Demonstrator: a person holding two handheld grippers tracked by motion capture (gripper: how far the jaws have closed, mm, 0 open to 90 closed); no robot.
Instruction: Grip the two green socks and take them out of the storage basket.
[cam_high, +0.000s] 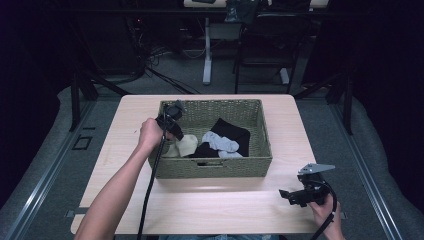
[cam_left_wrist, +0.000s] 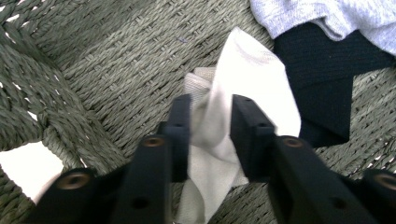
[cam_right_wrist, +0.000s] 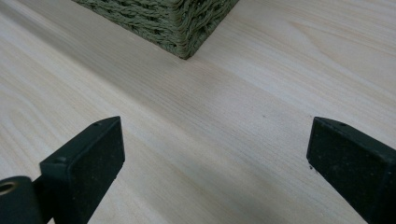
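Pinching a soft, limp cream sock (cam_left_wrist: 252, 84) at its bunched middle inside the woven basket (cam_high: 215, 167), the left gripper (cam_left_wrist: 210, 135) fingers grasp it while the right gripper (cam_right_wrist: 215, 158) rests spread over the tabletop (cam_right_wrist: 233, 116).

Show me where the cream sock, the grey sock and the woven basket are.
cream sock (cam_left_wrist: 254, 79): left gripper view, on its flat upper part above the jaws.
grey sock (cam_high: 220, 142): high view, on its middle.
woven basket (cam_high: 215, 167): high view, on its near wall.
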